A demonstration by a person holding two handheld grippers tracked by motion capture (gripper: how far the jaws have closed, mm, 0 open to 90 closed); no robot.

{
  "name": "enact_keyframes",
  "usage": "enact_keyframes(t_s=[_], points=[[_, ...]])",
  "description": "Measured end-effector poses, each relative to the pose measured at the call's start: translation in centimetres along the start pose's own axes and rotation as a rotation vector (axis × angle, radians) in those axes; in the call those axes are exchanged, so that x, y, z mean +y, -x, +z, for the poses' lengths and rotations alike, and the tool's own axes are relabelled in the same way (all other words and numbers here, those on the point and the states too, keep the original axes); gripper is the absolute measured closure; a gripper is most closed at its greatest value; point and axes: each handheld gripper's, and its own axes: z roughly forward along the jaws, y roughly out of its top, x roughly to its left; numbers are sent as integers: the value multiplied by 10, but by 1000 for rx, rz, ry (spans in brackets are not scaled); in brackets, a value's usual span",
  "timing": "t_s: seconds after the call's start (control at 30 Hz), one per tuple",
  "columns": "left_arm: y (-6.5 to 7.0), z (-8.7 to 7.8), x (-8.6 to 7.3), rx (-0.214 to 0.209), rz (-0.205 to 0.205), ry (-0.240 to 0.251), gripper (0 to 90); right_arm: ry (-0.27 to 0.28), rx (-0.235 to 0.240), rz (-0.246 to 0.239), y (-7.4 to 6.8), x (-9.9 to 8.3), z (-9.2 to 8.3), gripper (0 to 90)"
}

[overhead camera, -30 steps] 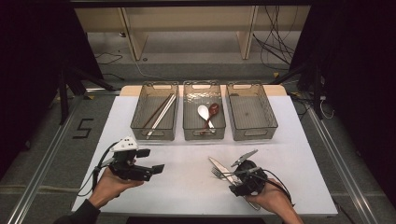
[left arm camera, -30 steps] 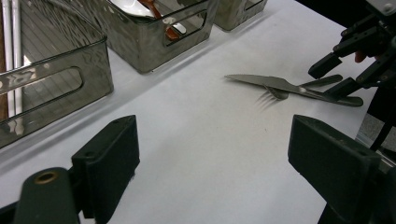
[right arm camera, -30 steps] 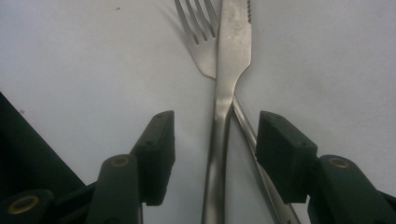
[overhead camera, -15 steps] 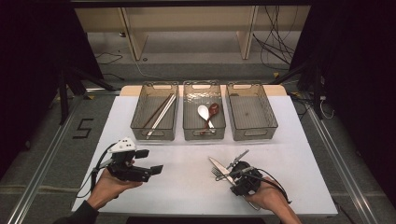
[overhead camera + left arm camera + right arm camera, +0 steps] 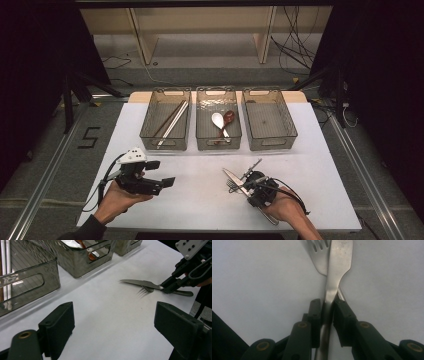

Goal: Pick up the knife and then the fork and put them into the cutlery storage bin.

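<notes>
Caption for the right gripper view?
Right gripper closing its black jaws on a steel table knife beside a steel fork.

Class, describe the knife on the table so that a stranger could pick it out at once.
Start at the white table and go to its near right, in front of the three wire bins. There the right gripper has closed on the knife, which lies over a fork. Its broad plain blade, without tines, marks it.

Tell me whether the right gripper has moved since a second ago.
Barely: the right gripper sits at the same spot below the middle bin; its jaws have just been closing around the knife.
</notes>
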Motion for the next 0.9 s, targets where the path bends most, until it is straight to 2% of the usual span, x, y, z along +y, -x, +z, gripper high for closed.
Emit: enact_keyframes(t_s=[0.33,0.5,0.73,0.9], points=[[0,1,0,2,1,-3,160,-16,-2,-4,1,2,0,805],[-1,0,0,3,-3,3,161,-38,-12,-26,0,2,-1,808],[0,0,0,2,4,-2,161,-51,-5,-30,2,0,-2,808],[0,0,-1,4,5,-1,161,-60,-20,-26,4,-2,-4,809]])
